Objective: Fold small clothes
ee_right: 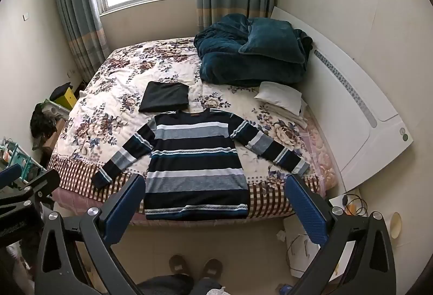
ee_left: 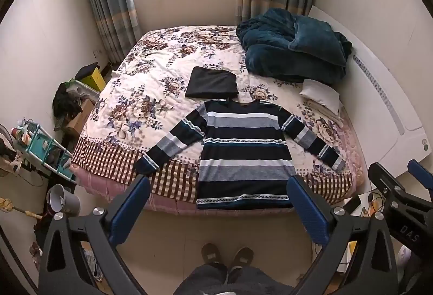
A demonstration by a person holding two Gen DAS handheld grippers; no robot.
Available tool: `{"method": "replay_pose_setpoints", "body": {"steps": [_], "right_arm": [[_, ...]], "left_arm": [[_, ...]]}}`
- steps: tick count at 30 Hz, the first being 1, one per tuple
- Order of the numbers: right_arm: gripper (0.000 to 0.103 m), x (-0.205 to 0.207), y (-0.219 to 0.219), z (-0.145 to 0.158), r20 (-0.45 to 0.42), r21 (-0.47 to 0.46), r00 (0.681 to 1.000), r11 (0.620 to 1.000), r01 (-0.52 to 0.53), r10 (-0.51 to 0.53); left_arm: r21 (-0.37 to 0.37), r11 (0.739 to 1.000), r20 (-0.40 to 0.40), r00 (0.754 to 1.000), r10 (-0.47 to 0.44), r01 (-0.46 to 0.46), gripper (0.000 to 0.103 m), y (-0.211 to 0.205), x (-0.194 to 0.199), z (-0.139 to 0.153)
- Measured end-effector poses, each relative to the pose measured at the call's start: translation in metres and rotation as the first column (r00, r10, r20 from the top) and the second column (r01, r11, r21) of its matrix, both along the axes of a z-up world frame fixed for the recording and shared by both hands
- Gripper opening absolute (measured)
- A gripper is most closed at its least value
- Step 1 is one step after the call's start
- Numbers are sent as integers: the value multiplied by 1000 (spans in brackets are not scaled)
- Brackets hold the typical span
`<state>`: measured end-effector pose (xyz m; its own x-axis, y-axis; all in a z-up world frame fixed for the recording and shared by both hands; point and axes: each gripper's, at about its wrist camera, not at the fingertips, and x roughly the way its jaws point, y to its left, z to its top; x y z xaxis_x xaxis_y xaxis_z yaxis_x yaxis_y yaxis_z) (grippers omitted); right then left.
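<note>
A striped sweater in navy, grey, white and teal point(ee_left: 243, 151) lies flat on the bed with both sleeves spread out; it also shows in the right wrist view point(ee_right: 196, 162). Its hem reaches the bed's near edge. A folded black garment point(ee_left: 212, 82) lies just behind its collar, also seen in the right wrist view point(ee_right: 164, 97). My left gripper point(ee_left: 218, 211) is open and empty, held above the floor in front of the bed. My right gripper point(ee_right: 215, 209) is open and empty at about the same height, to the right of the left one.
A flowered bedspread point(ee_left: 151, 73) covers the bed. A teal blanket heap point(ee_left: 292, 47) and a white pillow point(ee_left: 322, 96) sit at the back right by the white headboard point(ee_right: 360, 111). Shelves and clutter point(ee_left: 40, 143) stand on the left. Cables point(ee_right: 300, 249) lie on the floor.
</note>
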<state>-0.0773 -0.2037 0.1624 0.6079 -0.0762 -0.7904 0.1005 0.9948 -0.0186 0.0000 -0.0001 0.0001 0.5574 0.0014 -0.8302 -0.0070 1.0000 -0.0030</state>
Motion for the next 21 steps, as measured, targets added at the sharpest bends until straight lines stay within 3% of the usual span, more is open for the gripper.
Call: {"method": "replay_pose_setpoints", "body": {"steps": [21], "right_arm": [[103, 6, -5, 5, 0, -4, 1000, 1000, 2, -2]], "left_arm": [[6, 1000, 16, 1000, -3, 3, 103, -7, 14, 11]]}}
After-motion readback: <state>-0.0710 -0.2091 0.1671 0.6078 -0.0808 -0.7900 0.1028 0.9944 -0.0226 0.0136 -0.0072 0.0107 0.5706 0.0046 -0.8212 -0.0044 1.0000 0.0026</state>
